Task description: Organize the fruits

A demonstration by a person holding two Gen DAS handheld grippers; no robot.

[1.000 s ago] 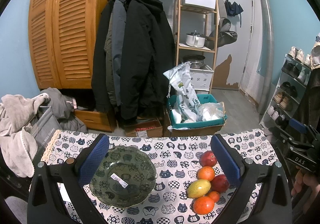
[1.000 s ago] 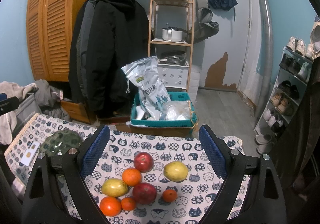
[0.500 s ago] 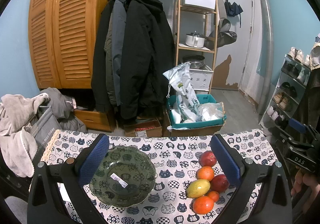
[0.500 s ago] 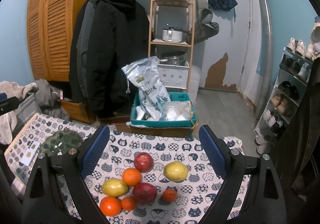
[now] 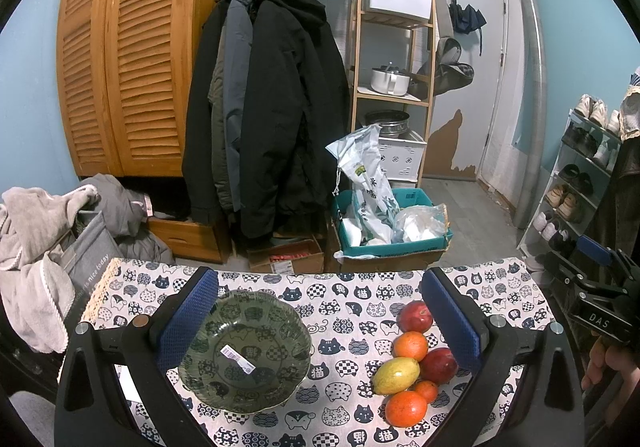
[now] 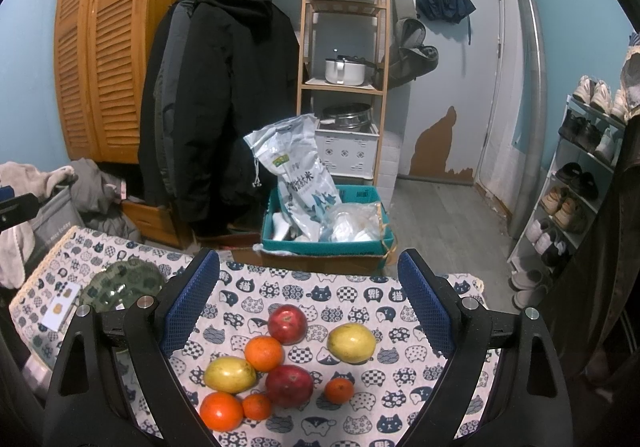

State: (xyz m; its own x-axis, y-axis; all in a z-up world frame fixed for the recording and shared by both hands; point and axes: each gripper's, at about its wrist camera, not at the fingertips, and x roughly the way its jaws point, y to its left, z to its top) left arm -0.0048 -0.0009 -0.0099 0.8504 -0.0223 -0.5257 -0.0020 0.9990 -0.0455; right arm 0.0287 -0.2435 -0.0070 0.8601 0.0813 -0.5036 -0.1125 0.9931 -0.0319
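On the table covered by a white cloth printed with dark cat faces (image 6: 352, 293), eight pieces of fruit lay loose in a cluster: two round red apples (image 6: 287, 324) (image 6: 289, 385), two smooth yellow mangoes (image 6: 229, 374) (image 6: 351, 342), two larger oranges (image 6: 264, 353) (image 6: 221, 411) and two small tangerines (image 6: 257, 406) (image 6: 339, 390). Most touched a neighbour, while the far-right mango sat a little apart. The scalloped green glass bowl with a white sticker inside (image 5: 245, 351) stood empty well to the left of the pile, none of the fruit yet in it.

The right gripper (image 6: 308, 311) hung above the fruit with its blue-padded fingers (image 6: 191, 301) spread wide and holding nothing; the farther apple sat roughly on its centreline. The left gripper (image 5: 318, 321) was likewise spread and empty, its left pad over the bowl's near rim and its right pad above the apples.

Judging from this, the sorting had not begun and the step in hand was choosing a first piece. The next move would likely call for lowering the right gripper over an outlying fruit, such as the lone mango or the farther apple, closing gently across its widest part so it did not roll into the others, then carrying it left to the bowl
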